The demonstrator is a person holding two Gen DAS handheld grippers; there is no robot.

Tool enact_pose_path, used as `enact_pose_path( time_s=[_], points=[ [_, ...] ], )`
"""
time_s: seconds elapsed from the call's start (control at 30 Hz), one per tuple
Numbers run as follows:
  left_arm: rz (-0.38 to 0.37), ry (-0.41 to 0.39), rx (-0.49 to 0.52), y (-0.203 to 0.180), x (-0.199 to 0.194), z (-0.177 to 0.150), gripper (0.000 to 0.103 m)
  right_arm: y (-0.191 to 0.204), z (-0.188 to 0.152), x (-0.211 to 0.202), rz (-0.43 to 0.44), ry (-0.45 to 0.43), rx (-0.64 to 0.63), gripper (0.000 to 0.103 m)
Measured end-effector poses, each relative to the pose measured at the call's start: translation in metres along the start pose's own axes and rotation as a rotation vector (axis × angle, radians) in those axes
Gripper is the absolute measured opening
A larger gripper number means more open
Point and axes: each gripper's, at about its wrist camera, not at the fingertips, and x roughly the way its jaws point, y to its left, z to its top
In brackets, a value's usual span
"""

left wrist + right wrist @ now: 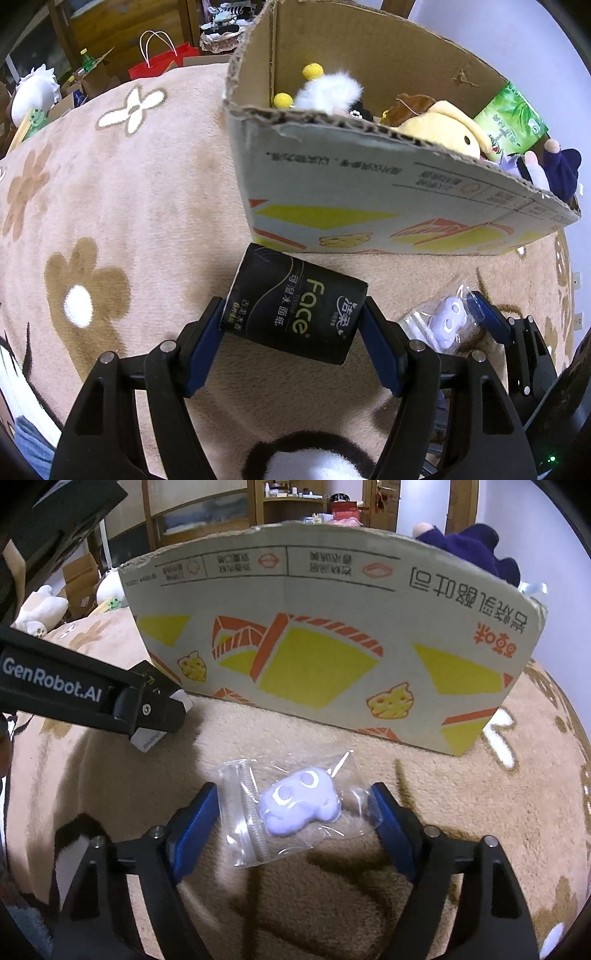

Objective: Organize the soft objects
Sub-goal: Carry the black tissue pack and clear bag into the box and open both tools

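Tissue pack [293, 308] clamped between left gripper [293, 317] fingers, just in front of cardboard box [369, 192]. Purple toy in clear bag [297, 806] on blanket [295, 886] between right gripper [297, 805] fingers; bag edges at both pads, grip unclear.

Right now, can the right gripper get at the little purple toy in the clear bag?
Probably yes. The right gripper has its jaws on either side of the bagged purple toy on the blanket, with nothing between them and the bag. The cardboard box stands behind it.
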Motion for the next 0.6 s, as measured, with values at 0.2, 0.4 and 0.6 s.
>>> enact_pose_path(
  time_s=[0.2, 0.4, 0.6],
  points=[
    [0.005, -0.024, 0.003, -0.002, -0.009, -0.003, 0.071, 0.010, 0.005, -0.009, 0.004, -0.010, -0.016, 0.076],
    [0.010, -0.028, 0.005, -0.004, -0.013, -0.005, 0.071, 0.000, 0.004, -0.025, 0.001, -0.018, 0.013, 0.075],
    [0.011, -0.032, 0.007, -0.005, -0.014, -0.005, 0.071, -0.018, 0.008, -0.032, 0.019, -0.039, 0.108, 0.075]
  ],
)
